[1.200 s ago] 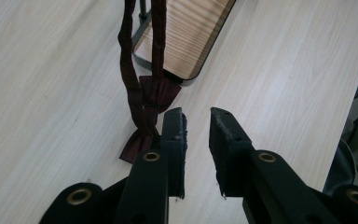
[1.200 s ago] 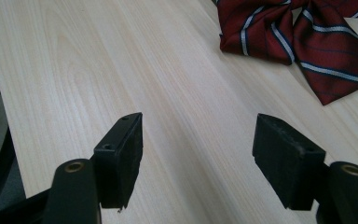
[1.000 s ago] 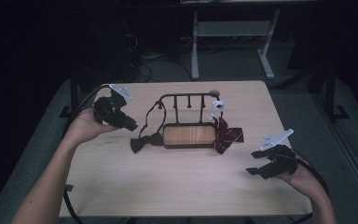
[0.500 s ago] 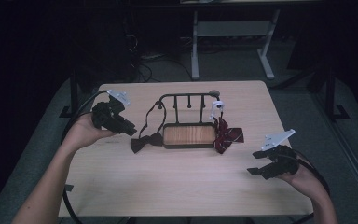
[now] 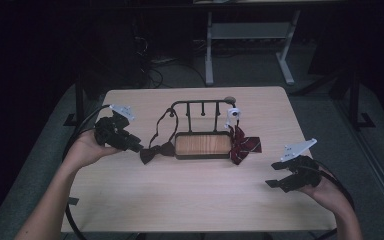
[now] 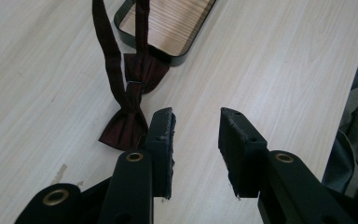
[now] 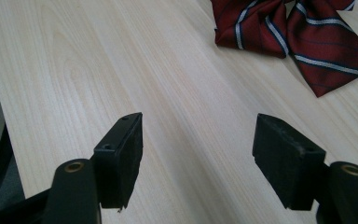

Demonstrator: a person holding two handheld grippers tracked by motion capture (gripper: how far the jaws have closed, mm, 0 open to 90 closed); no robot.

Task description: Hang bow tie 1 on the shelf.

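No legible text, seemingly.

From above, the room around me is nearly black; only my table is lit, dimly and evenly, with soft shadows and slight grain. Up close both views are brighter, the wood sharp, while my own black jaws go soft at the bottom edge.

From my feed the table is pale wood with a fine grain, pretty matt. The dark bow tie looks like soft matt cloth, and the striped tie is woven cloth with a slight sheen. The stand has a wood-grain base inside a dark, smooth rim, thin black rods on top. My left gripper pads look like rough, scuffed black rubber
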